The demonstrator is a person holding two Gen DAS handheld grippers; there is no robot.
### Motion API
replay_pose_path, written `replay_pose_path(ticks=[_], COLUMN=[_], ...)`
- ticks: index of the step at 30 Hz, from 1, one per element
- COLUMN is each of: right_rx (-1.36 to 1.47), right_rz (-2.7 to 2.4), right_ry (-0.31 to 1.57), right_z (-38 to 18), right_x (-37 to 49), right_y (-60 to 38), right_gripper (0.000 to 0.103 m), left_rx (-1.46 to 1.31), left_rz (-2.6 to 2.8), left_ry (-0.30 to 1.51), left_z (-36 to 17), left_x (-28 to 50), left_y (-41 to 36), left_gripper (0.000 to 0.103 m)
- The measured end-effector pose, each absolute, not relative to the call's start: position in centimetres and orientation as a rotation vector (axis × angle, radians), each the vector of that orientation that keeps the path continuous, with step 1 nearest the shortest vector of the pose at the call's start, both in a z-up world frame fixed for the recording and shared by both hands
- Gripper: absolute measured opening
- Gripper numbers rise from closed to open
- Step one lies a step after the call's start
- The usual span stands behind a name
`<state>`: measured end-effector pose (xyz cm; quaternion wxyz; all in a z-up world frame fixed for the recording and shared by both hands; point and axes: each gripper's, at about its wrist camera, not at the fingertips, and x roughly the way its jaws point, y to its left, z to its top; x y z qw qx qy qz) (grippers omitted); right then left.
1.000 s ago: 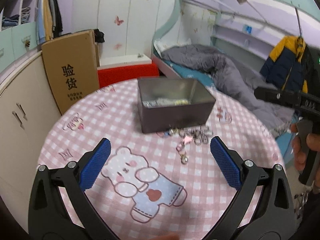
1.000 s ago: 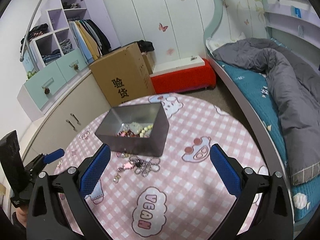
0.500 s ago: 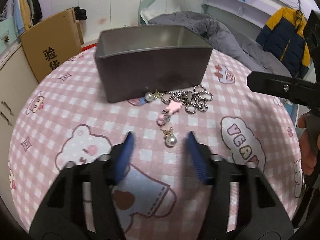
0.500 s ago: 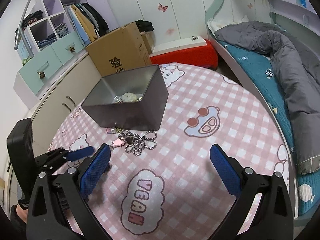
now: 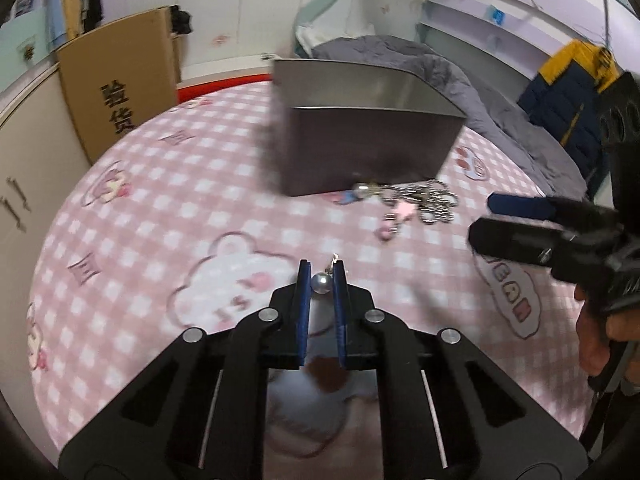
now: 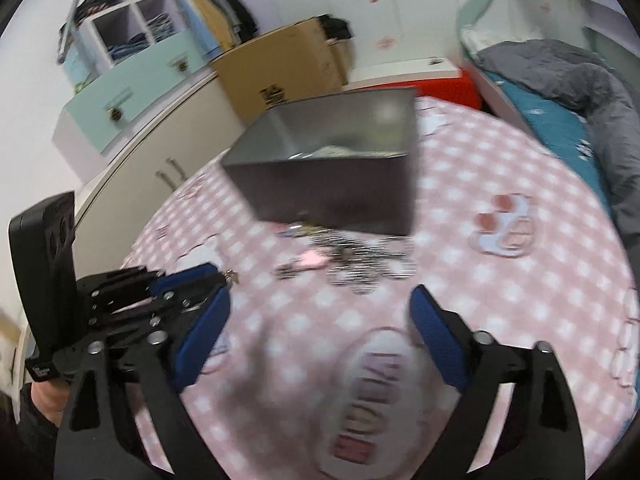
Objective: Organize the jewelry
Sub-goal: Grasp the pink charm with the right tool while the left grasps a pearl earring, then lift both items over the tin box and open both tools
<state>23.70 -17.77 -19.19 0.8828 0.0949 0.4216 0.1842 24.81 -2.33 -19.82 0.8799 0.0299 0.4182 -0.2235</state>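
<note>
My left gripper (image 5: 321, 282) pinches the pearl earring (image 5: 320, 282), hook pointing ahead toward the metal box (image 5: 360, 148). My right gripper (image 6: 320, 320) fingers are spread wide above bare counter (image 5: 160, 216), chain pile (image 5: 424, 204) just beside the box's front wall.

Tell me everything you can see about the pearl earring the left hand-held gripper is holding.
The pearl earring is one round, glossy, silver-white bead with a small metal hook poking up past the fingertips. It sits pinched between the two blue pads of the left hand-held gripper, above the pink checked tablecloth, apart from the jewelry pile near the metal tin. Finer detail is too small to tell.
</note>
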Motion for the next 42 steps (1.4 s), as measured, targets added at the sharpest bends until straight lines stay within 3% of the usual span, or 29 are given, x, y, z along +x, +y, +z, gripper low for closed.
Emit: replay_pose_path(ticks=[4,9,12,13,16,28,42], right_rx=[0.193,0.205,0.116,0.076,0.016,0.101,0.124], right_rz=[0.404,0.308,0.234,0.213,0.208,0.337,0.368], right_ry=[0.904,0.883,0.87,0.871,0.872,0.838,0.62], right_z=[-20.1,-20.8,-20.9,-20.9,-20.9,-19.5,-9.3], right_x=[24.7,25.9,26.8,26.9,26.9,22.6,22.2], right_y=[-15.4,-14.2,-13.0,-12.6,-12.4,-14.8,-18.4], right_gripper=[0.068,0.064,0.055,0.051,0.016,0.014,0.014], left_rx=[0.027,0.001,-0.003,-0.005,-0.009,-0.017,0.021], left_rz=[-0.433,-0.425,-0.429,-0.43,-0.431,-0.447,-0.502], left_ry=[0.87,0.864,0.86,0.858,0.855,0.817,0.618], left_z=[-19.9,-19.9,-19.8,-19.8,-19.7,-17.9,-9.0], left_x=[24.7,24.6,24.6,24.6,24.5,23.8,23.6], left_y=[-0.5,1.0,1.0,1.0,1.0,0.9,0.1], left_gripper=[0.011,0.011,0.011,0.011,0.011,0.011,0.011])
